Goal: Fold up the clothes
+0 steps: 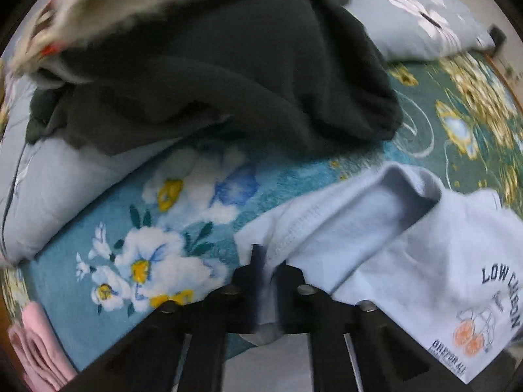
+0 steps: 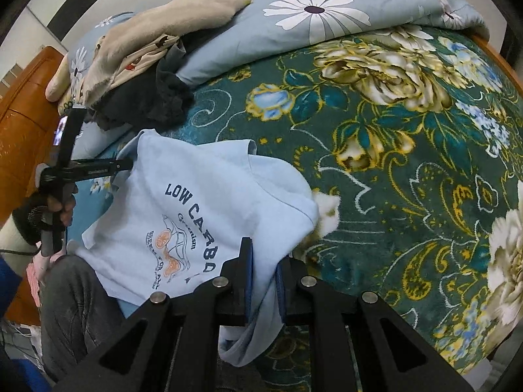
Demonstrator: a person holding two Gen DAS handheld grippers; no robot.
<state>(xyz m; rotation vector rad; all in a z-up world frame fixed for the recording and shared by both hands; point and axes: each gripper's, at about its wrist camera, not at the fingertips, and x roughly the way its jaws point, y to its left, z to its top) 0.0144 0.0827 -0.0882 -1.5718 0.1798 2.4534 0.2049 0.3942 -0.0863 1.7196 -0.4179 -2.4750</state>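
A light blue T-shirt [image 2: 202, 202] with a "LOW CARBON" print lies rumpled on the green floral bedspread [image 2: 408, 150]. My right gripper [image 2: 263, 261] is shut on the shirt's near edge, cloth bunched between its blue pads. My left gripper [image 1: 269, 268] is shut on another edge of the same shirt [image 1: 376, 228]; it also shows in the right wrist view [image 2: 126, 164] at the shirt's far left corner. The shirt's sleeve [image 1: 405, 189] is folded over.
A dark grey garment [image 1: 228, 75] and a beige printed garment [image 2: 157, 32] are piled on a light blue daisy quilt [image 2: 310, 9] at the head of the bed. Folded pink cloth [image 1: 36, 349] lies at the near left. The orange wooden headboard [image 2: 23, 111] stands left.
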